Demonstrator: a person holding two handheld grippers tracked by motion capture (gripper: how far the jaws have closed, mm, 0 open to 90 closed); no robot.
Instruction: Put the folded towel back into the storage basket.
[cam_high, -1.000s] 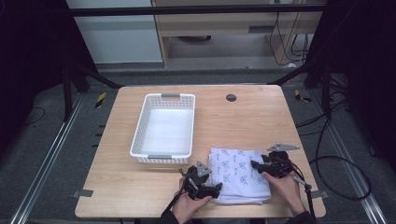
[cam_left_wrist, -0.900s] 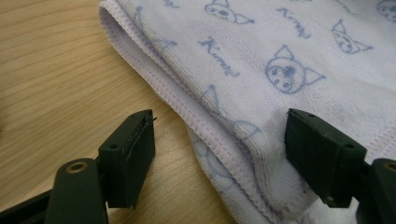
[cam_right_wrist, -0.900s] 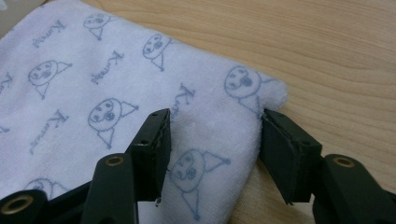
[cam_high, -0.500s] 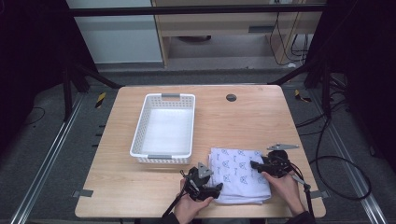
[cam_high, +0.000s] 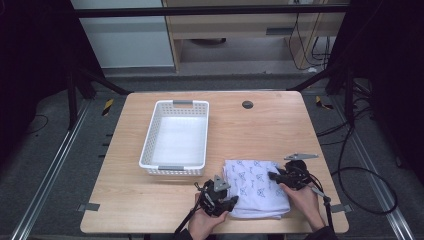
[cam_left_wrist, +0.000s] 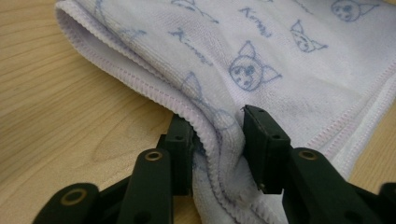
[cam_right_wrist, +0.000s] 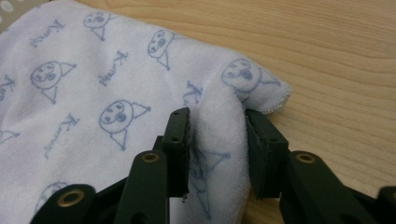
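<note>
Your right gripper has slid inward; both it and your left gripper pinch the white cat-print folded towel, whose thick bunched edges could slip free when lifted

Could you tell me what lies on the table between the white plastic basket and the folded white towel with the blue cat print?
Nothing: in the high view, bare wooden tabletop separates the white plastic basket from the folded white printed towel.
</note>
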